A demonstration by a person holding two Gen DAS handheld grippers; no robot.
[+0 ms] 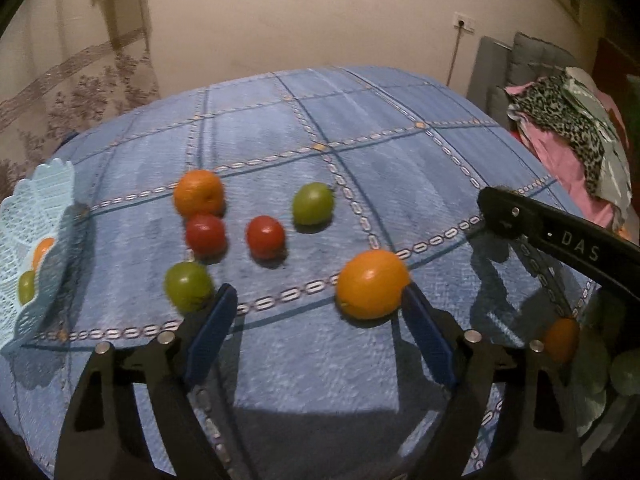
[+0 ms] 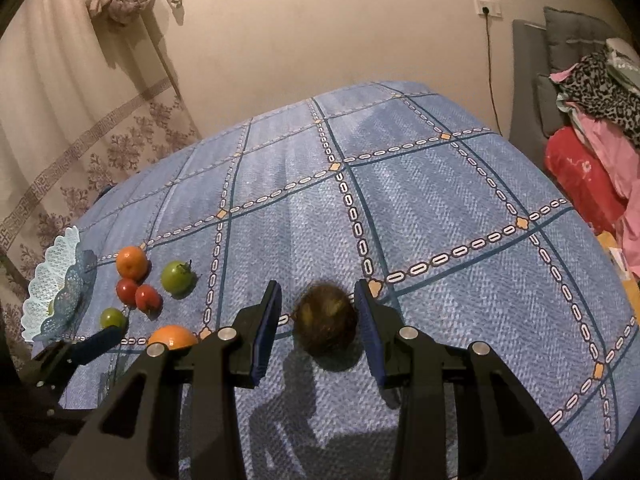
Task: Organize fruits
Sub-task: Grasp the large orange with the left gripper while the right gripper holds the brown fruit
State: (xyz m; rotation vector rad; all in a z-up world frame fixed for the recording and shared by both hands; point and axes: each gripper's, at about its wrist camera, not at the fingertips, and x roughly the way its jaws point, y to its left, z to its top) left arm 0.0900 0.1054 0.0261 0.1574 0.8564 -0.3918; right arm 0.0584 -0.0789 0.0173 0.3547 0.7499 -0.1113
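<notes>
Loose fruit lies on a blue patterned cloth (image 1: 360,128). My left gripper (image 1: 318,292) is open and holds nothing. A large orange (image 1: 372,283) touches its right fingertip and a green fruit (image 1: 188,286) sits by its left one. Beyond them are two red tomatoes (image 1: 205,234) (image 1: 265,237), another orange (image 1: 198,193) and a second green fruit (image 1: 312,203). My right gripper (image 2: 318,286) is open astride a brown kiwi (image 2: 325,320), which rests on the cloth between the blue pads with a small gap on its left side.
A pale blue lattice basket (image 1: 44,200) at the left edge holds an orange and a green fruit. The right gripper's black finger (image 1: 560,236) reaches in from the right. Piled clothes (image 2: 592,152) and grey cushions stand beyond the right edge. A wall and a curtain are behind.
</notes>
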